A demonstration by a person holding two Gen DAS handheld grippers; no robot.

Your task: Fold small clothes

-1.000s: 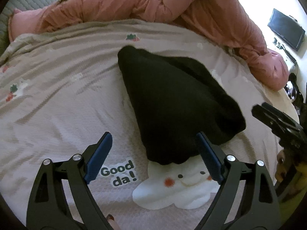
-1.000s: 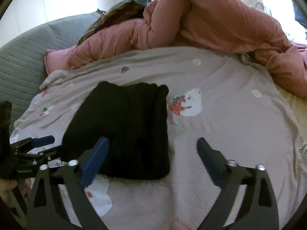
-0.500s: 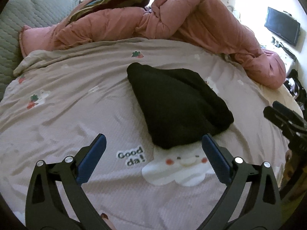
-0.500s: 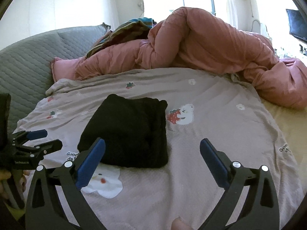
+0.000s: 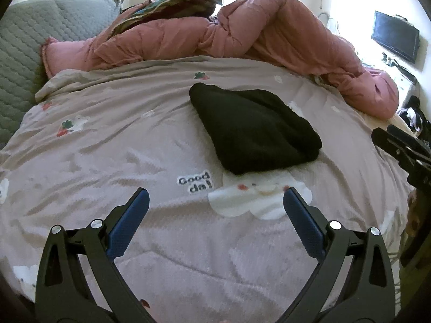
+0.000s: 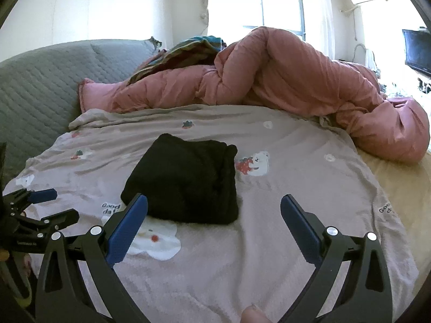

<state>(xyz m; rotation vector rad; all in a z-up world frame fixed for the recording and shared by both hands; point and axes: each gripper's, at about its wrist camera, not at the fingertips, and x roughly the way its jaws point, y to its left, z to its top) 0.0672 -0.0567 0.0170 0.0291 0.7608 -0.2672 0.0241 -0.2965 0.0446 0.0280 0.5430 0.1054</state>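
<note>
I've pulled both grippers back from the folded black garment (image 5: 253, 129); it lies alone mid-bed (image 5: 107, 140); left gripper (image 5: 215, 204) jaws just opened wide, right gripper (image 6: 214, 210) wide, both empty; fold looks done.

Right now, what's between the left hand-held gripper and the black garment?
Only bedspread: its "Good da!" lettering and white cloud face lie between the left hand-held gripper and the folded black garment, per the left wrist view.

Folded black garment (image 6: 186, 180) on bedspread (image 6: 296, 188)
</note>
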